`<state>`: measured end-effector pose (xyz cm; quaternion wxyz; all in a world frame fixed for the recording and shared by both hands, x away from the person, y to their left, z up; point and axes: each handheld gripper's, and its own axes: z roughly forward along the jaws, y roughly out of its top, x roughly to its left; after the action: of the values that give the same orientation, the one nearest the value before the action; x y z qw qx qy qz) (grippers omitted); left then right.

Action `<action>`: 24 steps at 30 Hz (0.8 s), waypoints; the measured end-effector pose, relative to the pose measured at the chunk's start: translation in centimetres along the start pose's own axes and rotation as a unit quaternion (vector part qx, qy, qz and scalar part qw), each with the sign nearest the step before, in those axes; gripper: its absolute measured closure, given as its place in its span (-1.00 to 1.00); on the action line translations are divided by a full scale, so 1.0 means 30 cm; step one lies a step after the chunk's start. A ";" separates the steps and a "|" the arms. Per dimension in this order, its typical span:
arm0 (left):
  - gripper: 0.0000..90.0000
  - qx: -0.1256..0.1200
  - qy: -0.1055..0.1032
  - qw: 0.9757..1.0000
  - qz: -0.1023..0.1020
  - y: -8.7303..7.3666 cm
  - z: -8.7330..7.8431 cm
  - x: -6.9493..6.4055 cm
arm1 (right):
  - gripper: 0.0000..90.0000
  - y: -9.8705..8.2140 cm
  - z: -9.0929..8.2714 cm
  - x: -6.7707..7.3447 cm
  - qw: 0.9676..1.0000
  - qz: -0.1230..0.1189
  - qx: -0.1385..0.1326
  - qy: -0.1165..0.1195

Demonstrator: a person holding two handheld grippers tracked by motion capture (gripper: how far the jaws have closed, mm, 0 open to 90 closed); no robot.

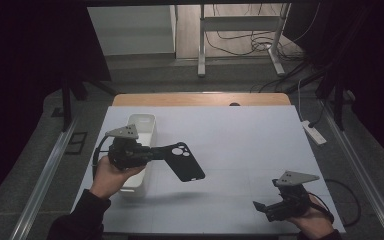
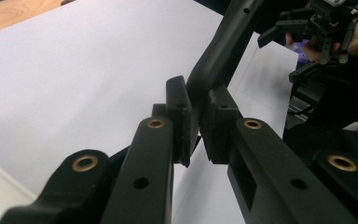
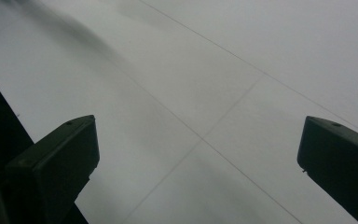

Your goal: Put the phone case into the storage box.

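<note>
My left gripper is shut on the edge of a black phone case, which it holds in the air over the white table, camera cutouts up. In the left gripper view the two pads pinch the rim of the phone case at my left gripper. Low at the table's front right corner, my right gripper is open with nothing between its fingers. Its jaws stand far apart over bare table in the right gripper view. The left gripper view also catches that right gripper farther off.
A white oblong bin stands at the table's left, under and behind the left hand. A wooden strip marks the far edge. On the floor to the right lies a power strip, with cables and a metal frame beyond.
</note>
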<state>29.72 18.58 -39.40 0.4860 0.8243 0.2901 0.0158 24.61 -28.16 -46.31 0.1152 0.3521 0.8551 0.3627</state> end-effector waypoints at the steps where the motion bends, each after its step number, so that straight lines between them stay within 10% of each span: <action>1: 0.82 0.000 0.001 1.000 0.000 0.002 -0.008 0.003 | -1.00 -0.006 -0.006 -0.003 1.000 0.004 0.000 -0.001; 24: 0.82 0.010 0.025 1.000 0.005 0.061 -0.099 0.042 | -1.00 -0.071 -0.099 -0.036 0.997 0.053 -0.015 -0.045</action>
<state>30.69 20.89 -36.68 0.4706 0.8296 0.2983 0.0358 22.92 -31.55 -45.75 0.1394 0.4112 0.8238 0.3646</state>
